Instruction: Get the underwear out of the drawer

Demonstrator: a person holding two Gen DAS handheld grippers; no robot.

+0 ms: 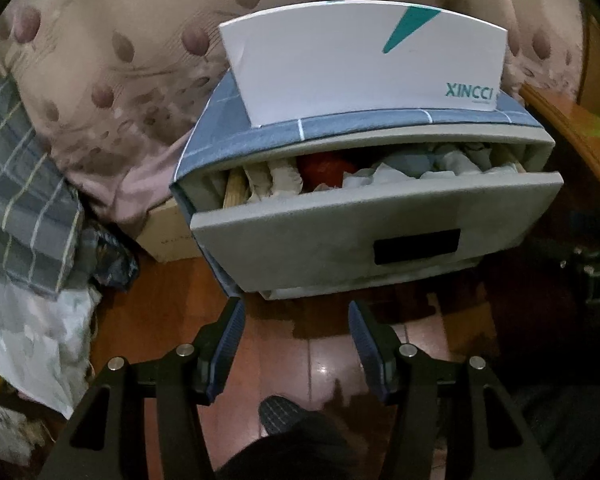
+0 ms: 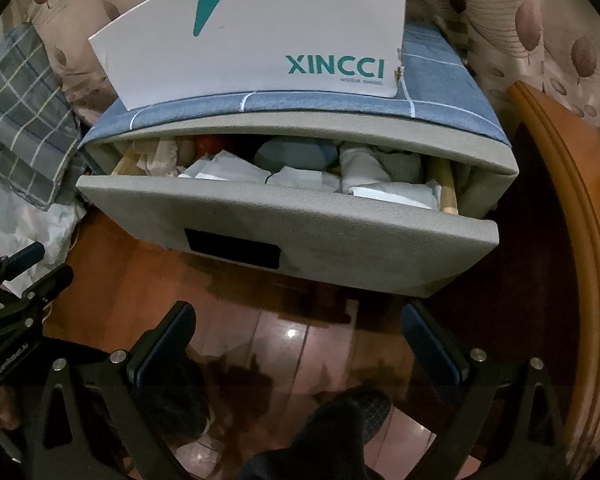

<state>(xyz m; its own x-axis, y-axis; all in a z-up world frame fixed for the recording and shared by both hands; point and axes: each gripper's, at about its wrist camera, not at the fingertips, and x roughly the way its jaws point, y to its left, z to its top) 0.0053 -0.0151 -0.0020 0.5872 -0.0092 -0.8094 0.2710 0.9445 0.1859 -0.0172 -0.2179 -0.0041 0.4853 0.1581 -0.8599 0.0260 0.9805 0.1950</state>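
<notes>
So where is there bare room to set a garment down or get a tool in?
Free: the wooden floor in front of the drawer front, and the blue cover right of the white box. Crowded: the drawer's opening is packed with clothes, and bedding borders the floor's left.

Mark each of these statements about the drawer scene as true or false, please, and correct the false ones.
1. The drawer is pulled partly open. True.
2. The left gripper holds a piece of clothing. False: its jaws stand open over the wooden floor, with nothing between them.
3. A white box printed with XINCCI stands on top of the cabinet. True.
4. The drawer holds nothing. False: crumpled clothes fill it, white and blue pieces, and one red piece.
5. The right gripper is open and short of the drawer. True.
</notes>
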